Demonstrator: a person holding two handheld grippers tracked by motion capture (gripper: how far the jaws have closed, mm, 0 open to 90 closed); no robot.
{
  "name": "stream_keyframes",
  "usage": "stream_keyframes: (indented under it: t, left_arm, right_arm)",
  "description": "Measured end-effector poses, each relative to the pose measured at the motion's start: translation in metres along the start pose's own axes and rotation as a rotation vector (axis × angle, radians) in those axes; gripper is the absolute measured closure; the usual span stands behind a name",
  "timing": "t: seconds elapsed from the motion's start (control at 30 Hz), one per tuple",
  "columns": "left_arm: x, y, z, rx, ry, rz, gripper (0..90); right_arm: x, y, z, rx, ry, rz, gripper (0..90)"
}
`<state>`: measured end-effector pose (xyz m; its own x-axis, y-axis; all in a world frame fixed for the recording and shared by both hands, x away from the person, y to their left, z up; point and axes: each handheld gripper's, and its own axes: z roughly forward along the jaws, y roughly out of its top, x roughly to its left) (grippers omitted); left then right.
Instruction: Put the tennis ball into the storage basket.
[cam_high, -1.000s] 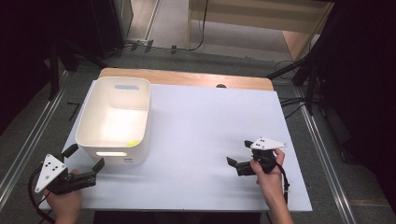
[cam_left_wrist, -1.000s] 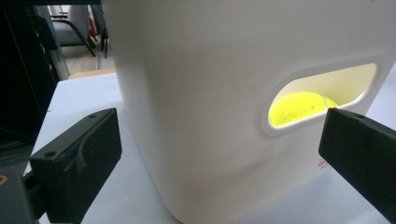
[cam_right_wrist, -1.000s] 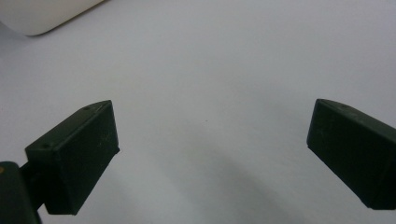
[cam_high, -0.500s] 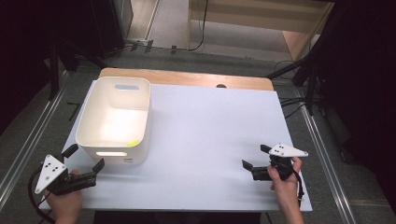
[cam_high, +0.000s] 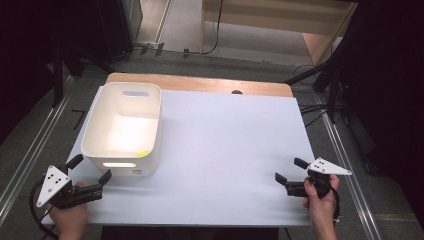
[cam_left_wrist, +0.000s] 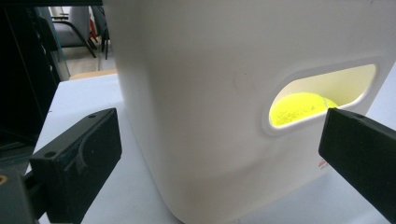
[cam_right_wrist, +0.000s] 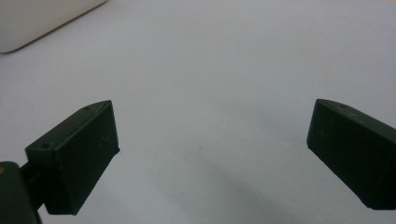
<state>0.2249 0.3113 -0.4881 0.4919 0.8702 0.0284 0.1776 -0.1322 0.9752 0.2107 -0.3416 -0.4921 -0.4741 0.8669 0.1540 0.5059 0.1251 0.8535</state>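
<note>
**Handling the white bin with the ball inside**

Working from the largest item down, start with the table (cam_high: 225, 150): its white top is bare between the two grippers, so nothing lies across your path there. A strip of wood shows along its far edge.

The white bin (cam_high: 124, 129) stands upright on the left part of the table, near your edge. In the left gripper view its near wall (cam_left_wrist: 201, 93) rises just ahead of the jaws, with the handle slot (cam_left_wrist: 322, 100) to the right. Treat the bin as light and likely to slide if you nudge it.

The yellow ball (cam_left_wrist: 299, 108) rests inside the bin, against the near wall, and shows through the slot. In the high view a yellow patch (cam_high: 142, 153) marks it at the bin's near right corner.

The left gripper (cam_high: 91, 175) sits low, just beside the bin's near wall, jaws spread wide and holding nothing. If you mean to take the bin, square the jaws to the wall or rim first; the corner now sits between them. If you want the ball, go in over the rim, because the slot looks too narrow for a jaw.

The right gripper (cam_high: 291, 170) hovers low at the right side, well apart from the bin, jaws wide and empty. Keep its cable off the table edge.
</note>
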Motion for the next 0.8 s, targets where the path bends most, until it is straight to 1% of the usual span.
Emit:
stream_keyframes:
  t: [0.13, 0.17, 0.23, 0.3, 0.33, 0.37, 0.4, 0.57, 0.6, 0.7, 0.8]
  left_arm:
    - [0.0, 0.0, 0.0, 0.006, 0.005, 0.0, 0.0]
    - [0.0, 0.0, 0.0, 0.006, 0.005, 0.0, 0.0]
    - [0.0, 0.0, 0.0, 0.009, 0.005, 0.0, 0.0]
    - [0.0, 0.0, 0.0, 0.002, -0.001, 0.001, 0.0]
    - [0.0, 0.0, -0.001, 0.002, 0.002, 0.003, 0.0]
    - [0.0, 0.0, -0.001, 0.002, 0.002, 0.004, 0.0]
    - [-0.001, -0.001, -0.001, 0.004, 0.003, 0.003, 0.0]
    - [-0.002, -0.001, -0.002, 0.004, 0.004, 0.011, 0.0]
    - [-0.002, -0.001, -0.002, 0.004, 0.009, 0.011, 0.0]
    - [-0.002, -0.001, -0.002, 0.005, 0.011, 0.012, 0.0]
    - [-0.002, -0.001, -0.003, 0.006, 0.016, 0.016, 0.0]
  right_arm:
    - [-0.007, -0.007, -0.004, -0.022, -0.007, 0.018, 1.3]
    - [-0.009, -0.009, -0.005, -0.032, -0.007, 0.01, 1.3]
    - [-0.011, -0.012, -0.009, -0.05, -0.008, 0.024, 1.3]
    - [-0.015, -0.016, -0.011, -0.067, -0.022, 0.013, 1.3]
    - [-0.016, -0.018, -0.013, -0.065, -0.031, 0.015, 1.3]
    - [-0.017, -0.02, -0.013, -0.067, -0.04, 0.004, 1.3]
    - [-0.017, -0.022, -0.014, -0.067, -0.045, 0.007, 1.3]
    - [-0.022, -0.025, -0.021, -0.102, -0.051, 0.013, 1.3]
    - [-0.022, -0.025, -0.022, -0.109, -0.051, 0.023, 1.3]
    - [-0.025, -0.026, -0.023, -0.122, -0.056, 0.024, 1.3]
    - [-0.028, -0.028, -0.024, -0.128, -0.057, 0.037, 1.3]
